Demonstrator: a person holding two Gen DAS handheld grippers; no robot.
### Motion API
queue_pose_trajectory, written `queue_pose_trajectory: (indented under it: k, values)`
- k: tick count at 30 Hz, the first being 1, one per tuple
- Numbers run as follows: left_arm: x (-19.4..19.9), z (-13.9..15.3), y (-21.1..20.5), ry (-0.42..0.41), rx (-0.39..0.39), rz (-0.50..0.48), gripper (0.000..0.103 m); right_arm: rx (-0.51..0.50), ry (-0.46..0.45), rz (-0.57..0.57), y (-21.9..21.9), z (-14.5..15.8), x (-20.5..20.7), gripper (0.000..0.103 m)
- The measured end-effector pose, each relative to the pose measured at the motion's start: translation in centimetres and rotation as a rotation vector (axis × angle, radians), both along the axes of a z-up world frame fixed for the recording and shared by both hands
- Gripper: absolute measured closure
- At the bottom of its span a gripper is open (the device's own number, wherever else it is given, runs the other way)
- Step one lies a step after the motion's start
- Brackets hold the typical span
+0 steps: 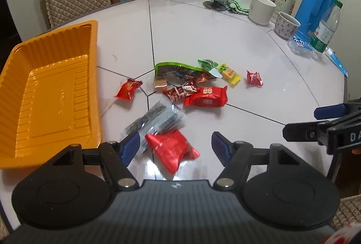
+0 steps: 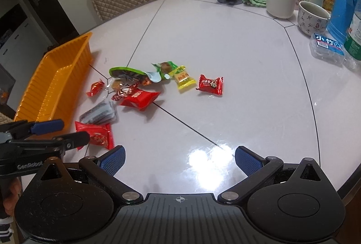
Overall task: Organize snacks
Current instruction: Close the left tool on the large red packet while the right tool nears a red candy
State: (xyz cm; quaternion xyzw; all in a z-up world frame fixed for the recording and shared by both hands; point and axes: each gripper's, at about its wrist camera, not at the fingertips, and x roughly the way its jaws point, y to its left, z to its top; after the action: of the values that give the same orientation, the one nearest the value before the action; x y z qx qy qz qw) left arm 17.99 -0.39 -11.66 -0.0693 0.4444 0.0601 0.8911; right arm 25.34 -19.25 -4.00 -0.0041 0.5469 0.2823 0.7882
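Left wrist view: the left gripper (image 1: 174,145) hangs spread wide over a red snack packet (image 1: 172,150) — nothing grasped, orange tray (image 1: 13,86) empty just beside. First pick, I'd say; next it must drop and pinch.

Right wrist view: the right gripper (image 2: 179,159) gapes too, over bare table (image 2: 225,52), snacks well left.

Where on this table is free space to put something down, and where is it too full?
Free: the white table right of the snack pile, before the mugs. The orange tray is empty. Crowded: the pile and the far right edge.
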Motion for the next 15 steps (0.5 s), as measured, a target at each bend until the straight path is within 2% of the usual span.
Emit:
queue_pose_trajectory:
  k: [6, 8, 9, 15]
  values:
    - [1.1, -1.3, 0.0, 0.033, 0.018, -0.026, 0.043, -0.006, 0.014, -0.003, 0.2, -0.6, 0.6, 0.0]
    - [0.9, -1.8, 0.2, 0.056, -0.009, -0.033, 0.054, -0.008, 0.019, -0.003, 0.3, -0.7, 0.6, 0.0]
    - [0.7, -2.0, 0.3, 0.071, -0.032, -0.033, 0.056, -0.008, 0.022, -0.003, 0.3, -0.8, 0.6, 0.0]
    - [-0.4, -2.5, 0.2, 0.093, -0.058, -0.042, 0.056, -0.016, 0.029, -0.003, 0.5, -1.0, 0.7, 0.0]
